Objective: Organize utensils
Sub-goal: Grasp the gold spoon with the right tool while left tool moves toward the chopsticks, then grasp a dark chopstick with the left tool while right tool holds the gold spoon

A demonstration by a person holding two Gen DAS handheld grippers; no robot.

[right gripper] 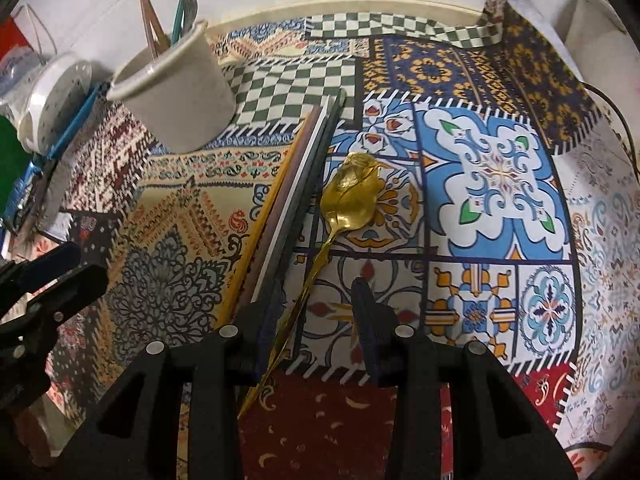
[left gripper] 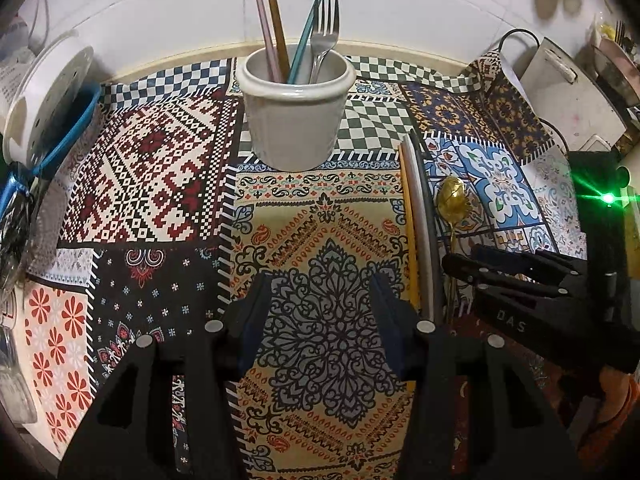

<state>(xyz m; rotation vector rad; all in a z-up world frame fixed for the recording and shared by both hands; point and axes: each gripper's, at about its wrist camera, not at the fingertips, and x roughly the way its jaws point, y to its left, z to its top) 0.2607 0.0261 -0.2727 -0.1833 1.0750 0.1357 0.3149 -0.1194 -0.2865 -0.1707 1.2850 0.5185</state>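
My right gripper (right gripper: 316, 320) was spread wide, straddling the handle of the gold spoon (right gripper: 352, 196) without pinching it; my left gripper (left gripper: 320, 308) was spread too, holding nothing. I judged the thin handle could slip or skate on the patchwork cloth (right gripper: 500, 184) if I closed off-centre, nudging the chopsticks (right gripper: 296, 196) lying just beside it. Beyond stood the cup (left gripper: 296, 112) holding a fork (left gripper: 326, 32), against a white wall.
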